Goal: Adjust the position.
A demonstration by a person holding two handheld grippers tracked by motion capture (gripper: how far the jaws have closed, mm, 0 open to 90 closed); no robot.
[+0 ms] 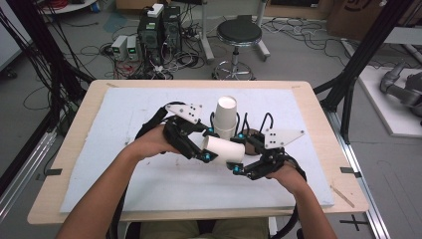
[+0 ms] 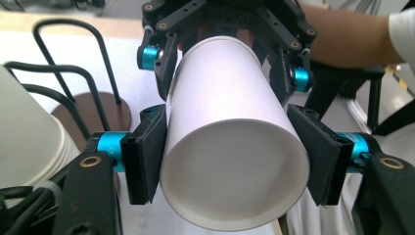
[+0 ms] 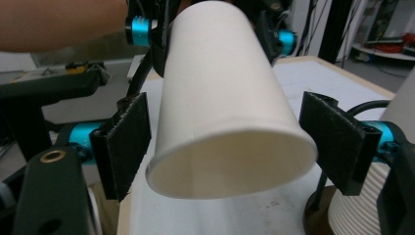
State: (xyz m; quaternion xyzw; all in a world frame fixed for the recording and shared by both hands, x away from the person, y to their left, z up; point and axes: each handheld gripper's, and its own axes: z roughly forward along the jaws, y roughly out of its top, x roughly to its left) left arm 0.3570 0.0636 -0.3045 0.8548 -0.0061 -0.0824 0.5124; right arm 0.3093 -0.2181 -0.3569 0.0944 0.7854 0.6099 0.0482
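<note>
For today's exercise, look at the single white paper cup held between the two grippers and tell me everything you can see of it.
The paper cup is plain white, tapered, with a rolled rim at one end and a recessed base at the other. It lies on its side, lifted above the white pad. The left gripper has just closed and presses both pads on its wide, open end. The right gripper has just widened; its pads stand apart from the walls at the base end. No dents show.

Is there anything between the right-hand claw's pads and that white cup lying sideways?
Nothing visible. The white paper cup lies between the right gripper's open pads, with bare gaps on both sides. The left gripper pinches its other end.
</note>
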